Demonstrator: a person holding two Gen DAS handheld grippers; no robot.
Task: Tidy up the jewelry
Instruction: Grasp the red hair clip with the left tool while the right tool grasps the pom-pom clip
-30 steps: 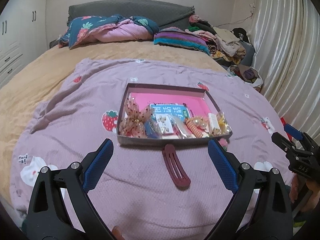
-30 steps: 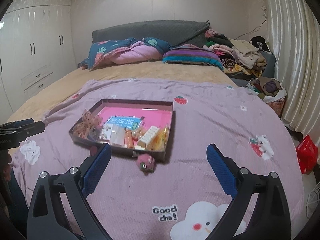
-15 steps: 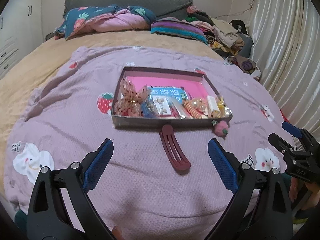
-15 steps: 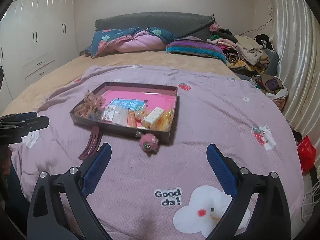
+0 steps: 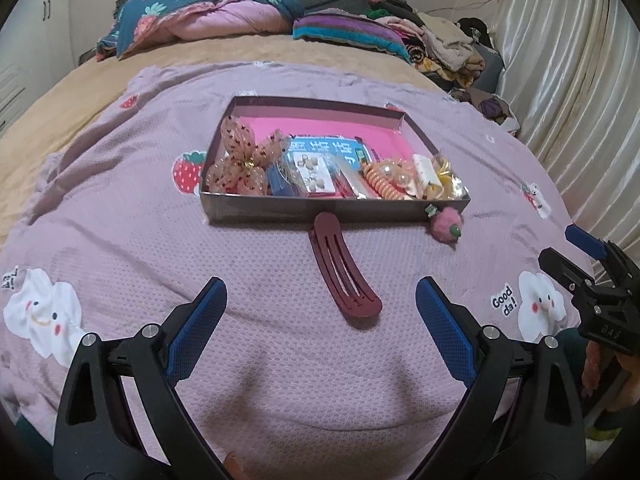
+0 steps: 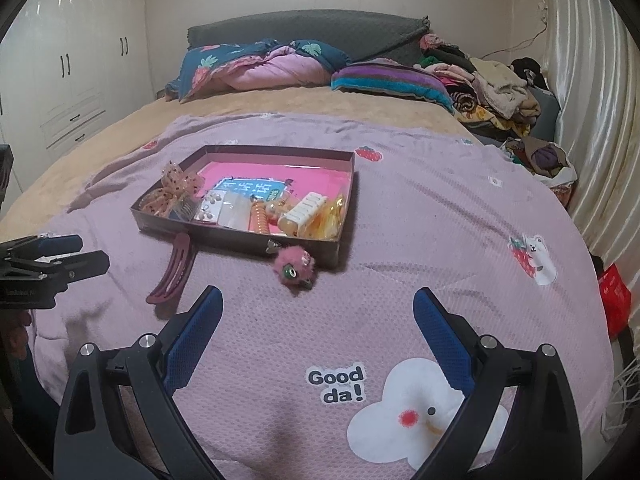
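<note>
A shallow dark box (image 5: 320,210) (image 6: 240,240) with a pink floor lies on the purple blanket, holding a dotted bow (image 5: 244,158), earring cards, an orange coil tie and yellow clips. A maroon hair clip (image 5: 344,276) (image 6: 172,270) lies outside, touching the box's near wall. A pink fuzzy pom-pom clip (image 5: 448,226) (image 6: 294,268) sits by the box's near right corner. My left gripper (image 5: 320,304) hovers open just short of the maroon clip. My right gripper (image 6: 316,308) hovers open just short of the pom-pom. Neither holds anything.
The purple blanket (image 5: 120,240) covers a bed with a tan sheet. Pillows and folded quilts (image 6: 264,68) lie at the headboard, a heap of clothes (image 6: 492,92) at the far right. Curtains (image 5: 580,80) hang on the right, white wardrobes (image 6: 72,60) on the left.
Both grippers have moved forward and lower over the bed, so the box, the maroon clip and the pom-pom look nearer. Both stay open.
</note>
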